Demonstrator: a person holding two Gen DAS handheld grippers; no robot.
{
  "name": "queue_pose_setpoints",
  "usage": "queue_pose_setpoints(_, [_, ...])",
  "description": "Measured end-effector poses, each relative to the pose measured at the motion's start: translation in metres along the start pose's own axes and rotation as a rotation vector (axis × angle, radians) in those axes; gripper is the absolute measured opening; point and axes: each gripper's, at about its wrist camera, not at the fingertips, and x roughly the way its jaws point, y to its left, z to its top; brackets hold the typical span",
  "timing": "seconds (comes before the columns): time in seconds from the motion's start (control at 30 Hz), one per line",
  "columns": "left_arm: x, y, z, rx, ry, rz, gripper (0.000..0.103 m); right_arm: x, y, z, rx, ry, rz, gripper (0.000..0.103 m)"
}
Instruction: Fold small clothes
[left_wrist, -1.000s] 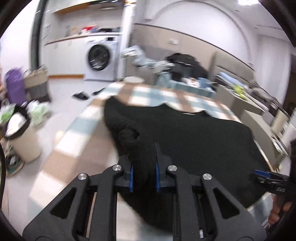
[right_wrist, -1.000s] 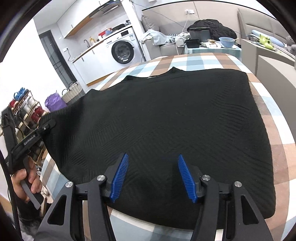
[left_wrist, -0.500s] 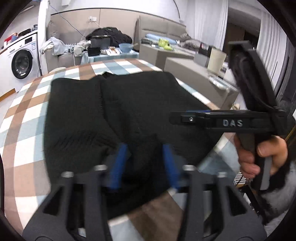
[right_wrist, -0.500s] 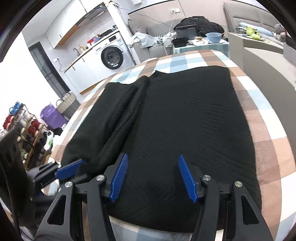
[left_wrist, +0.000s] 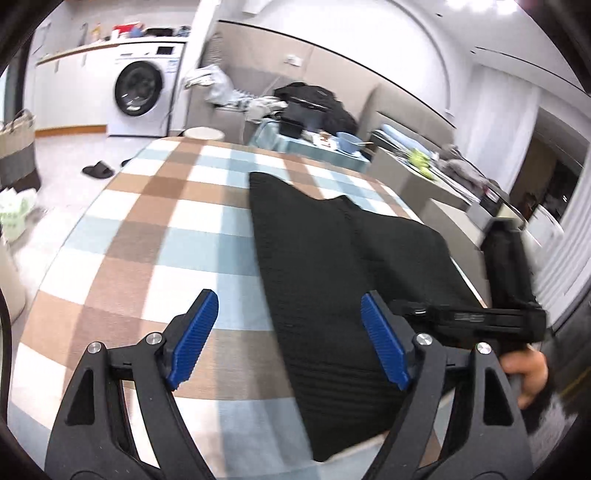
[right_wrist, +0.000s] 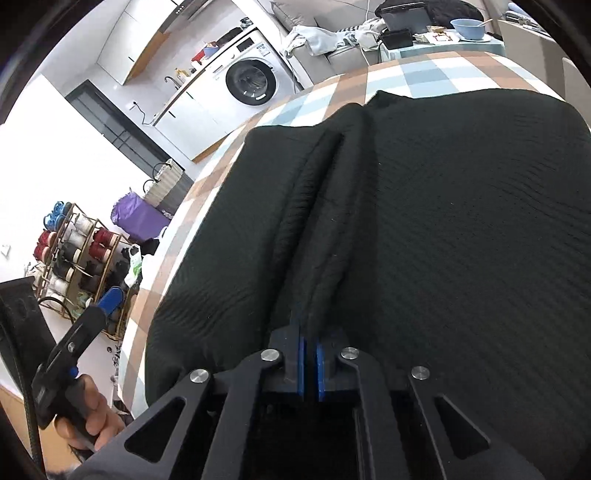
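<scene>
A black knit garment (left_wrist: 332, 277) lies lengthwise on the checked tablecloth (left_wrist: 147, 229), its left side folded in over the middle. My left gripper (left_wrist: 290, 338) hovers over the garment's near left edge. Its jaws are opening, and the pads press on nothing, though the folded edge runs below the gap. In the right wrist view the garment (right_wrist: 461, 221) fills the table, with a raised ridge of cloth running away from me. My right gripper (right_wrist: 309, 350) is shut on the near end of that ridge. One blue pad (right_wrist: 110, 299) of the left gripper shows at lower left.
A washing machine (left_wrist: 142, 92) stands at the back, with slippers (left_wrist: 98, 170) on the floor and a basket (left_wrist: 16, 147) to the left. A side table holds a blue bowl (left_wrist: 349, 142). A rack of thread spools (right_wrist: 74, 258) stands beside the table. A hand (left_wrist: 528, 373) holds the right tool.
The left gripper carried the garment's left side over the middle, let it go and swung back left with open jaws. The right gripper moved in and closed on a ridge of cloth.
</scene>
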Motion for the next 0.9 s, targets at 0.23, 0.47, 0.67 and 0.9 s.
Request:
queue_pose_setpoints(0.23, [0.013, 0.004, -0.009, 0.047, 0.063, -0.02, 0.078, -0.059, -0.011, -0.017, -0.025, -0.088, -0.057, 0.004])
queue_pose_setpoints(0.47, [0.036, -0.016, -0.034, 0.098, 0.15, -0.094, 0.078, -0.066, -0.012, -0.022, -0.087, -0.06, -0.211, 0.025])
queue_pose_setpoints(0.67, [0.039, -0.036, -0.045, 0.161, 0.192, -0.094, 0.078, -0.066, -0.008, -0.001, -0.049, -0.067, -0.031, 0.04])
queue_pose_setpoints(0.9, [0.037, -0.03, -0.04, 0.125, 0.187, -0.076, 0.078, -0.003, -0.026, 0.05, 0.068, 0.058, -0.061, 0.005])
